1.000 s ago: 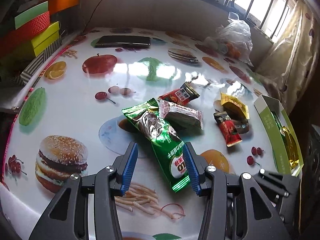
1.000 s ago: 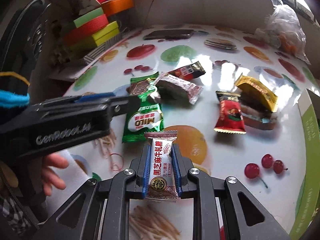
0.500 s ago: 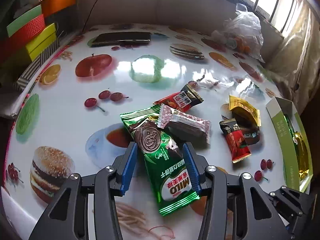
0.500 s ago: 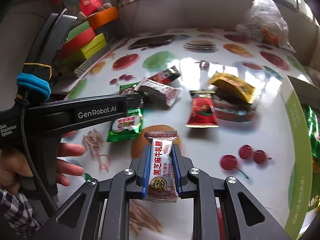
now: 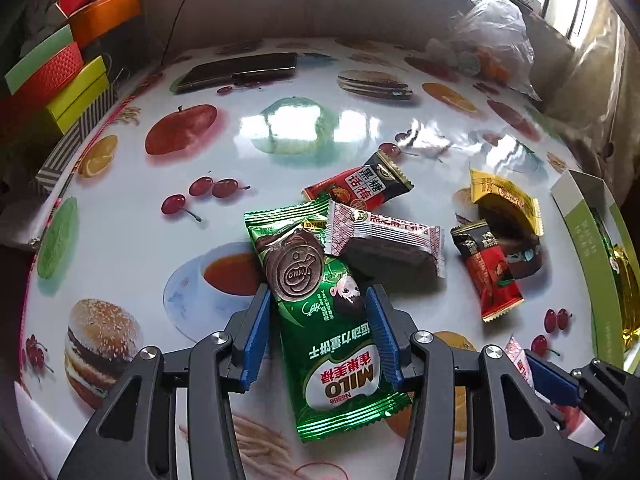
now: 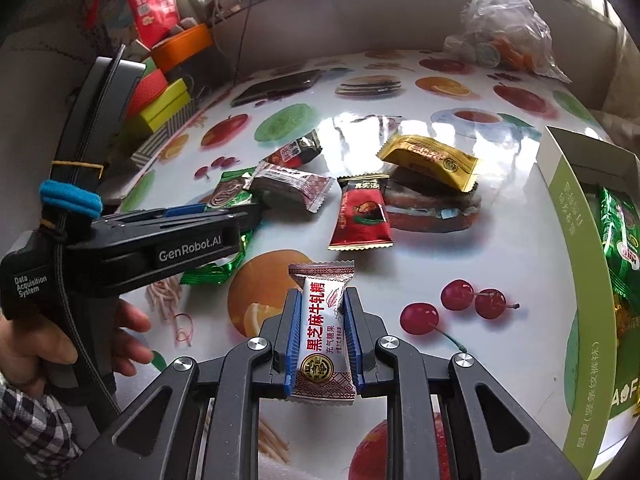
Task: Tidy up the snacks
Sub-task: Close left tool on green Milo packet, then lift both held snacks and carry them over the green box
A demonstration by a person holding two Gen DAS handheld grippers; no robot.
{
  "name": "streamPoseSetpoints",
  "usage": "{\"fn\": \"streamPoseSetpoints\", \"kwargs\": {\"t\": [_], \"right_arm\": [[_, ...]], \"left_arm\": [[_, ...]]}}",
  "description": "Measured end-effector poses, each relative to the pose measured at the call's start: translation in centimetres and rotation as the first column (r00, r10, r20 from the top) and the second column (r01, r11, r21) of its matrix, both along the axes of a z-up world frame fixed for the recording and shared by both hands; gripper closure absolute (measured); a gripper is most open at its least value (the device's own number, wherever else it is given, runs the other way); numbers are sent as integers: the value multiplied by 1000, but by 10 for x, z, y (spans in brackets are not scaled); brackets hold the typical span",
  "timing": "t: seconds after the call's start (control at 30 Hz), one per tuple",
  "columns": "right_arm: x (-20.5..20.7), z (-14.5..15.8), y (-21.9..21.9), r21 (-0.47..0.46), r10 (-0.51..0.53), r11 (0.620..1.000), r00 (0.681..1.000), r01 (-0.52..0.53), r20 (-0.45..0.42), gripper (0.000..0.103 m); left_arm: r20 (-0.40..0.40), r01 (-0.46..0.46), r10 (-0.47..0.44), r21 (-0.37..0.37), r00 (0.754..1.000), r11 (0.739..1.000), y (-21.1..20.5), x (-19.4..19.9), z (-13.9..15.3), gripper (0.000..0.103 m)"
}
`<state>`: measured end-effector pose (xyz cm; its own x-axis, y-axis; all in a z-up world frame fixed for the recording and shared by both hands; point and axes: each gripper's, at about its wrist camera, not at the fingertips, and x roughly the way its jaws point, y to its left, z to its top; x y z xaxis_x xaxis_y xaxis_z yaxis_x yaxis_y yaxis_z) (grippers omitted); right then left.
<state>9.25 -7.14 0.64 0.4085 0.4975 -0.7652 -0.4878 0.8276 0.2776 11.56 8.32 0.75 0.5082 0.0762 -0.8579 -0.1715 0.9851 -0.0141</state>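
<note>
- Fruit and burger prints cover the glossy white surface [image 5: 120, 208] under your hands; a window and curtain sit at the far right.
- Your green carton [image 6: 576, 320] stands open at the right edge of the surface. A green packet [image 6: 620, 232] and something gold-wrapped lie in it; you cannot tell what else.
- A clear plastic bag [image 5: 492, 36] of goods rests at the far edge, with stacked coloured boxes [image 5: 60, 76] on the far left and a dark phone [image 5: 240, 70] between them.
- Your left hand-held gripper [image 5: 318, 334] is open wide, its blue pads either side of the green Milo packet [image 5: 320, 312]. The right pad looks to touch the wrapper's edge; the left pad has a small gap.
- The Milo packet lies flat, long axis running away from you, leaning slightly left, with its printed name nearest you and upside down.
- A brown-and-white wrapped cake [image 5: 384, 240] overlaps the Milo packet's far right corner, with a red-black sweet [image 5: 360, 184] beyond.
- A red packet [image 6: 362, 216] and a yellow packet [image 6: 430, 162] lie further right, near the carton.
- Your right hand-held gripper [image 6: 322, 340] is closed narrow on a sesame nougat sweet [image 6: 322, 328], held above the surface, long axis pointing forward along the fingers.
</note>
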Motion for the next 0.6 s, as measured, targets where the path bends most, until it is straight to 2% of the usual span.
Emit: {"fn": "streamPoseSetpoints", "kwargs": {"t": [0.3, 0.4, 0.6], "right_arm": [[0, 0, 0, -3, -11, 1000, 1000, 11, -3, 83], [0, 0, 0, -3, -11, 1000, 1000, 11, -3, 83], [0, 1, -1, -4, -13, 1000, 1000, 13, -1, 83]], "left_arm": [[5, 6, -6, 18, 1000, 1000, 1, 0, -1, 55], [11, 7, -7, 22, 1000, 1000, 2, -1, -1, 61], [16, 7, -7, 12, 1000, 1000, 6, -7, 0, 62]]}}
